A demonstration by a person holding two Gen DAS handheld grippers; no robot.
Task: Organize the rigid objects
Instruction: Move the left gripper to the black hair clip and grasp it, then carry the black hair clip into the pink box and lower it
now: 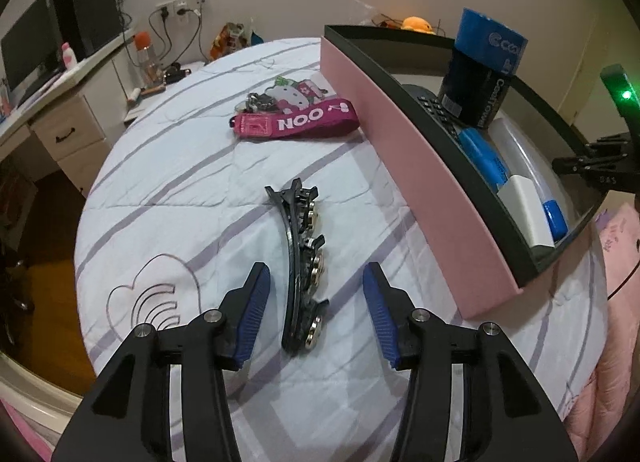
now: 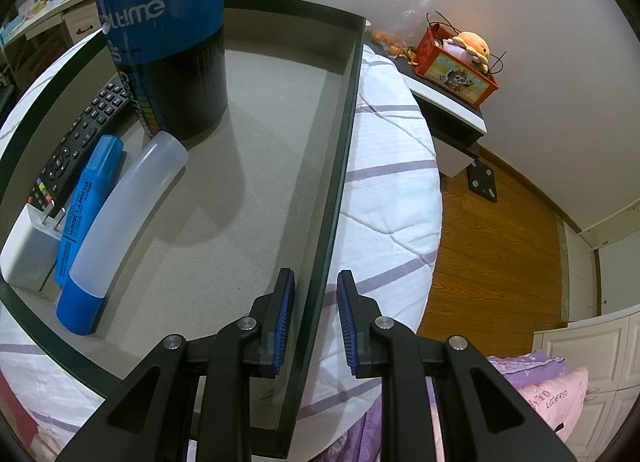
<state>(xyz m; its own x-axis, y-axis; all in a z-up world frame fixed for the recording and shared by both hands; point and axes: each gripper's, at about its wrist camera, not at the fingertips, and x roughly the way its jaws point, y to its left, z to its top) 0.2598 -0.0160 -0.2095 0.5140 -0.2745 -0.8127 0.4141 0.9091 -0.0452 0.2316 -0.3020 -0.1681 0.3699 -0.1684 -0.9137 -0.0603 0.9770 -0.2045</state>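
Note:
A long black hair clip with gold discs [image 1: 302,268] lies on the striped bed sheet. My left gripper [image 1: 316,282] is open and hangs just above it, one finger on each side of its near half. A magenta lanyard [image 1: 298,124] with a Hello Kitty keyring [image 1: 292,96] lies farther back. The pink-sided box [image 1: 416,190] to the right holds a blue-black canister [image 2: 172,58], a remote [image 2: 80,142], a blue highlighter [image 2: 86,206], a clear bottle with a blue cap [image 2: 116,222] and a white block [image 2: 26,254]. My right gripper [image 2: 316,286] straddles the box's right wall [image 2: 332,198], slightly open, pads apart from it.
A desk with drawers [image 1: 68,122], a monitor and bottles stands left of the bed. A nightstand with a red box and plush toy [image 2: 460,62] stands beyond the bed's far corner. Wooden floor [image 2: 500,262] lies to the right. Pink bedding [image 2: 548,390] is at the near right.

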